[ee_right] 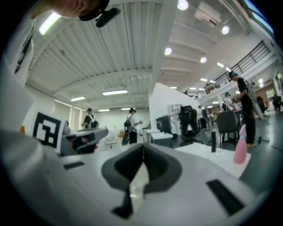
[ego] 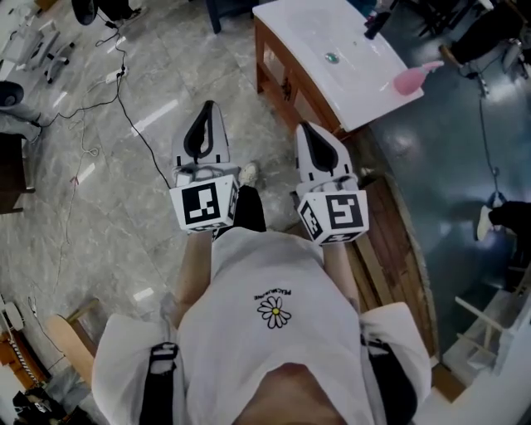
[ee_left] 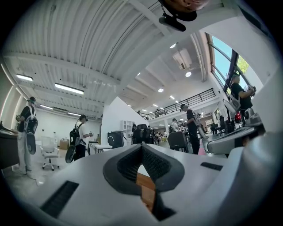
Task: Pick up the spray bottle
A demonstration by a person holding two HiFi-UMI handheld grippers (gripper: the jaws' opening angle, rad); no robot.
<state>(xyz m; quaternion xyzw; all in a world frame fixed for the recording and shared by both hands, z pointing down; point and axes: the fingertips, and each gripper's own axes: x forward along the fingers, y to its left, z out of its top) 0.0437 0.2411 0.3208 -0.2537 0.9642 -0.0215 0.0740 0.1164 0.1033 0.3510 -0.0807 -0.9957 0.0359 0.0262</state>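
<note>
1. The pink spray bottle (ego: 408,80) stands upright on the white counter (ego: 365,93), at the corner nearest the right gripper and close to the edge. It is apart from the sink basin (ego: 332,57) and the dark tap (ego: 375,21)
2. The left gripper (ego: 207,108) and right gripper (ego: 305,127) are held side by side in front of the person, over the floor and short of the counter. Both are well apart from the bottle
3. In each gripper view the jaws are pressed together with nothing between them, so neither gripper carries anything
4. From the right gripper view the bottle (ee_right: 240,148) looks like a slim, tapering plastic body with a narrower top. I cannot tell how full it is
5. It is probably light. The thin plastic wall would likely give under a hard squeeze, and the smooth rounded surface could slide out of flat pads
6. The best hold is probably low on the neck or on the upper body, where it narrows. The jaws should come in level from the side, spread wider than the body before they close
7. Because it stands so near the counter edge, a nudge from a closed or half-open jaw could tip it off, so the approach needs to be slow and square
</note>
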